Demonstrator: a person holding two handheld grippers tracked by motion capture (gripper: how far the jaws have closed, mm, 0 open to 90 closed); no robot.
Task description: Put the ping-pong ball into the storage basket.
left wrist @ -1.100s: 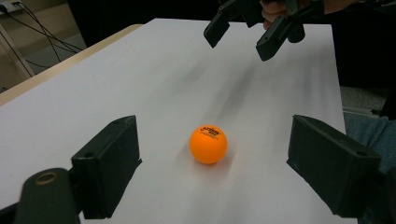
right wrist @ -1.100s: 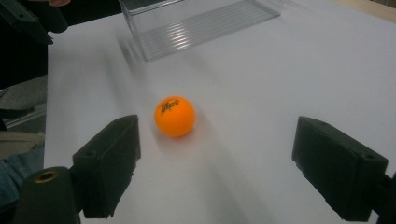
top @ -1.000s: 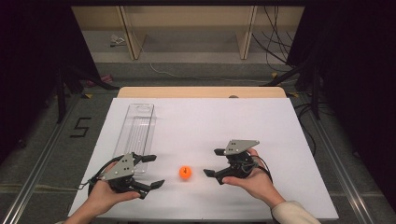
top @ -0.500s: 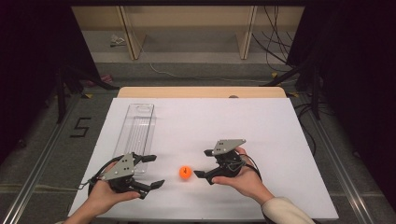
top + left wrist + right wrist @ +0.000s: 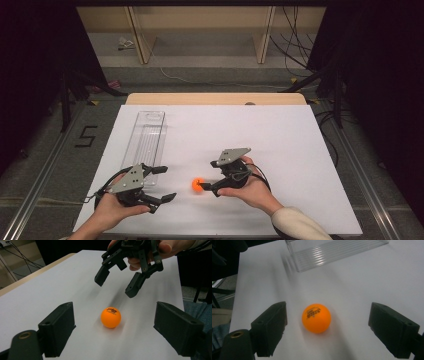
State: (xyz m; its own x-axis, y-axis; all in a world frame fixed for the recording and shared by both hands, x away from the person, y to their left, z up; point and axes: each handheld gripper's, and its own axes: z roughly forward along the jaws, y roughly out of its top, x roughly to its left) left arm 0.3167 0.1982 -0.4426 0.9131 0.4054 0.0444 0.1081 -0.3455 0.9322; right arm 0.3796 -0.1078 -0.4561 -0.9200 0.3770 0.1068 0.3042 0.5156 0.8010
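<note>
An orange ping-pong ball (image 5: 198, 184) rests on the white table (image 5: 280, 145), near the front middle. My right gripper (image 5: 207, 176) is open just right of it, jaws pointed at the ball and spread wide. In the right gripper view the ball (image 5: 316, 318) lies between the two jaws, touching neither. The left gripper view shows the ball (image 5: 110, 317) on the table with the right gripper (image 5: 115, 287) hovering a little above and behind it. My left gripper (image 5: 167, 183) is open to the ball's left, a short way off.
A long clear plastic tray (image 5: 146, 140) lies on the table's left side, beyond my left gripper; its ribbed end (image 5: 332, 253) shows in the right gripper view. Bare white table stretches to the right and back.
My right gripper has moved left toward the ball and now has its jaws around it. The left gripper and the ball have stayed put.
</note>
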